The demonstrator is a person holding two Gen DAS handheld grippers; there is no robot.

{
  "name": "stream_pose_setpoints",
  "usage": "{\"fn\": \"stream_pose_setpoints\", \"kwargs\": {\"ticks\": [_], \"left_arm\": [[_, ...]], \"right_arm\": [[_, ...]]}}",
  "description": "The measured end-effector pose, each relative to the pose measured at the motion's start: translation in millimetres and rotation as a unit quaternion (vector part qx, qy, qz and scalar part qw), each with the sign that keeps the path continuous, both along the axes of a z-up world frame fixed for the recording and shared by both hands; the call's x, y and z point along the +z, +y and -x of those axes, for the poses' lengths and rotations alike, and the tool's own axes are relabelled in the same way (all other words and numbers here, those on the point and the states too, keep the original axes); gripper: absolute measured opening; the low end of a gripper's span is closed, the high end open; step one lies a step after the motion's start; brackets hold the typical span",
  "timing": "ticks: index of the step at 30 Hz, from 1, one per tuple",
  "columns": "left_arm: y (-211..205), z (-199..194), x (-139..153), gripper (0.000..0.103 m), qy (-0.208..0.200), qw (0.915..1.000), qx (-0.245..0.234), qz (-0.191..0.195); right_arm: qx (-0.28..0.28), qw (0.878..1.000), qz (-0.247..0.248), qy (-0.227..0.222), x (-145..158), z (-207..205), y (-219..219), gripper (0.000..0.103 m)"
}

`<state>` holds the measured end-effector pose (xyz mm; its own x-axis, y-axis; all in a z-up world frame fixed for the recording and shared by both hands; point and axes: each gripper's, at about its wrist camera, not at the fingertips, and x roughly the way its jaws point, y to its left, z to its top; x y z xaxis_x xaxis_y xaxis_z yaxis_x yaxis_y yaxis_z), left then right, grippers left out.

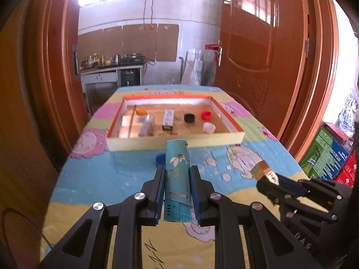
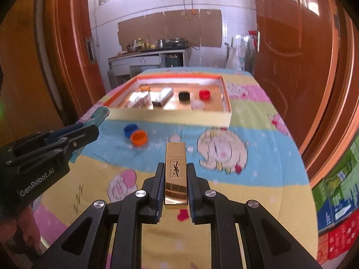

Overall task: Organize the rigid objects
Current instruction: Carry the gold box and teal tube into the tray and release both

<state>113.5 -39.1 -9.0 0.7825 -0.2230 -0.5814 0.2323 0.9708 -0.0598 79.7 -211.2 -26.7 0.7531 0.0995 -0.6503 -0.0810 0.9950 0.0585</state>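
Observation:
My left gripper (image 1: 176, 172) is shut on a teal tube with a flower print (image 1: 177, 174), held above the table short of the tray. My right gripper (image 2: 175, 168) is shut on a gold lipstick case (image 2: 175, 172), also above the table. The orange-rimmed tray (image 1: 175, 142) lies ahead and holds a white box (image 1: 168, 117), a clear bottle with an orange cap (image 1: 145, 123), and black (image 1: 189, 118), red (image 1: 206, 114) and white (image 1: 209, 127) caps. A blue cap (image 2: 130, 130) and an orange cap (image 2: 139, 137) lie on the cloth before the tray. The right gripper shows at the right of the left wrist view (image 1: 264, 174).
The table wears a cartoon-print cloth (image 2: 224, 152). Wooden doors (image 1: 258, 56) flank the table on both sides. Coloured cartons (image 2: 336, 192) are stacked at the right. A kitchen counter (image 1: 112, 67) stands beyond the table's far end.

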Motion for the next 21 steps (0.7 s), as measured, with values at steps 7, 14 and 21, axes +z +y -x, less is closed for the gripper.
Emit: {"fn": "stream_pose_setpoints", "kwargs": {"ticks": [7,14,21], "left_arm": [[9.6,-12.8,16.0,0.022,-0.023,0.9996,0.013,-0.005],[15.1,-27.8,25.8,0.022,-0.041,0.9988,0.024,-0.013],[18.9,-52.5,34.2,0.022,-0.043,0.9985,0.03,-0.016]], "right_arm": [[0.001,1.0,0.008,-0.02,22.9,-16.0,2.9,0.018],[0.004,0.999,0.017,-0.031,36.7,-33.8,5.8,0.018],[0.012,0.999,0.025,-0.035,47.6,-54.9,7.7,0.018]]}}
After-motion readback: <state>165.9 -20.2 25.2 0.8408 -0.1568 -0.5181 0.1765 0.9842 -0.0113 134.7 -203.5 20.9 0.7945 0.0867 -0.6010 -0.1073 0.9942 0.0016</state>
